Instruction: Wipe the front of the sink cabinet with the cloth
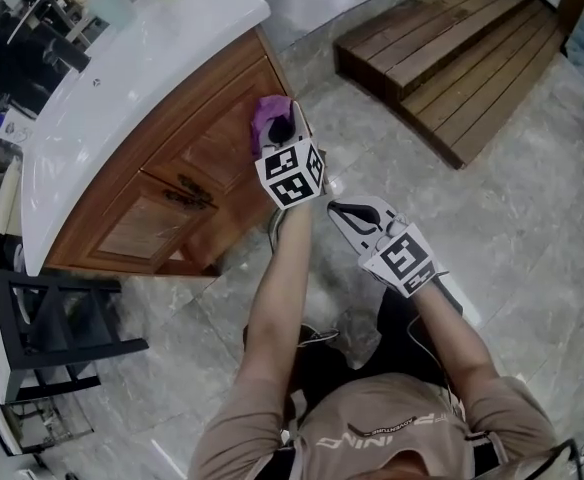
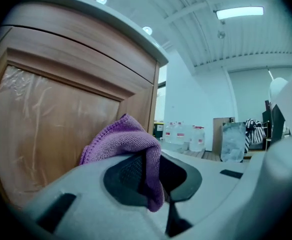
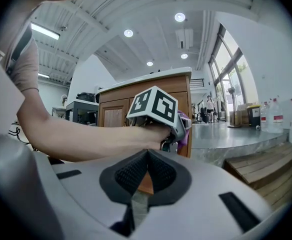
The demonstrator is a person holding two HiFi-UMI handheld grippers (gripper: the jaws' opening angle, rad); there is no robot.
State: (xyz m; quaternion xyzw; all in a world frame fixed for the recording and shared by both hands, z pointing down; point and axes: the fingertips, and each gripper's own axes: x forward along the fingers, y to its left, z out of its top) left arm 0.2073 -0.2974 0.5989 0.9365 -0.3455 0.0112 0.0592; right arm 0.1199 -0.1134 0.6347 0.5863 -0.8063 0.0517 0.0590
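A glossy grey marble-tile floor [image 1: 532, 218] carries a brown slatted wooden platform [image 1: 452, 58] and a black-framed chair [image 1: 72, 318]. White walls [image 2: 196, 96], tall windows [image 3: 233, 81] and round recessed ceiling lights [image 3: 179, 17] enclose the room.

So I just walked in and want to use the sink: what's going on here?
A person low on the floor holds a gripper in each hand. The left gripper is shut on a purple cloth, held right up at the wooden front of the sink cabinet. The right gripper is shut on nothing and is held away from the cabinet.
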